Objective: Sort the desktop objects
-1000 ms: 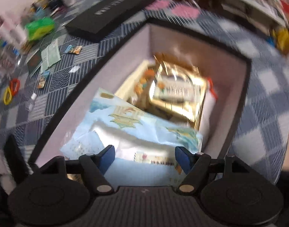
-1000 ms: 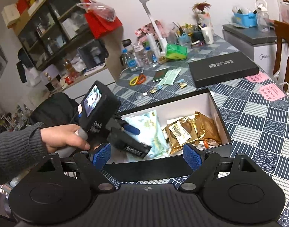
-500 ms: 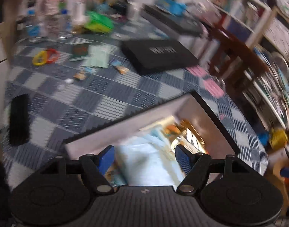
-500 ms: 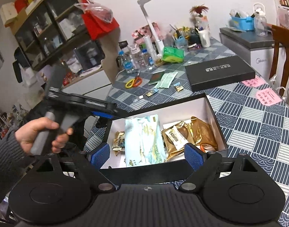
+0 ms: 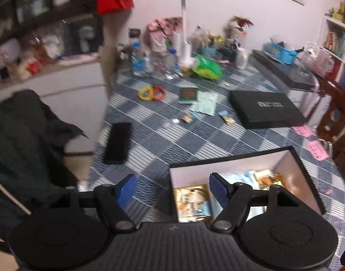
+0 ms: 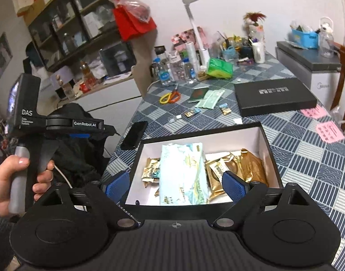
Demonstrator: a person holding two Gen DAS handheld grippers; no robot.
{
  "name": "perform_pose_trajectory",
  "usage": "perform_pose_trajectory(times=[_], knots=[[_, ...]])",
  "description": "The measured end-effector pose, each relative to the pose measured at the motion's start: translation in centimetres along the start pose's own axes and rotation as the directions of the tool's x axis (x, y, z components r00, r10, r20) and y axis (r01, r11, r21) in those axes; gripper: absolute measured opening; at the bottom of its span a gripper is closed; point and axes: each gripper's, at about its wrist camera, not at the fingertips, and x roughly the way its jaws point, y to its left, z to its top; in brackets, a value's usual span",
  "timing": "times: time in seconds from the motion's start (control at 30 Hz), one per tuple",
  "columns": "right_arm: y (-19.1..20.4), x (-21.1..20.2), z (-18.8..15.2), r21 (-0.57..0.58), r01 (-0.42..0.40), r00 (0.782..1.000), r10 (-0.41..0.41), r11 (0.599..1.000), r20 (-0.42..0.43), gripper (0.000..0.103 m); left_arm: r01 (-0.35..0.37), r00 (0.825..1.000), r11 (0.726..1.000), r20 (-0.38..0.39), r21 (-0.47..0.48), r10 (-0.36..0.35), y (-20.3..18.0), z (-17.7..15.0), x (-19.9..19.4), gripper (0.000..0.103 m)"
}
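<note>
Between picks: both the left hand-held gripper [image 5: 171, 189] and the right hand-held gripper [image 6: 175, 186], its jaws just widened, gape empty above the box [image 6: 270, 149]. Next, probably the blurred packets [image 5: 226, 118] mid-frame on the worktop [image 5: 163, 140].

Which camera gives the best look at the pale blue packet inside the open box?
The right wrist view: the pale blue packet lies in full sight in the open box. In the left wrist view only a blurred strip shows behind the left gripper.
</note>
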Motion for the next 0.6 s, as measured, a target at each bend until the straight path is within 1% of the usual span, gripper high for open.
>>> perform_pose_trajectory(times=[0.07, 0.13, 0.23, 0.4, 0.6], knots=[[0.6, 0.0, 0.1, -0.02, 0.0, 1.0, 0.0, 1.0, -0.003, 0.093, -0.048, 0.999, 0.999, -0.006, 0.021, 0.048, -0.3, 0.0, -0.8, 0.084], [1.1, 0.0, 0.3, -0.043, 0.003, 1.0, -0.003, 0.999, -0.008, 0.093, -0.072, 0.997, 0.997, -0.006, 0.033, 0.072, -0.5, 0.1, -1.4, 0.084], [1.7, -0.1, 0.5, -0.076, 0.018, 1.0, -0.019, 0.997, -0.008, 0.093, -0.065, 0.998, 0.998, 0.006, 0.014, 0.065, -0.3, 0.1, -2.1, 0.085], [1.8, -0.1, 1.6, -0.11, 0.041, 0.999, -0.041, 0.993, 0.005, 0.093, -0.041, 0.999, 0.998, -0.017, -0.036, 0.041, 0.3, 0.2, -2.3, 0.085], [1.0, 1.0, 3.6, -0.163, 0.041, 0.999, -0.04, 0.986, 0.013, 0.093, -0.063, 0.998, 0.995, -0.032, -0.082, 0.061, 0.7, 0.2, -1.7, 0.085]])
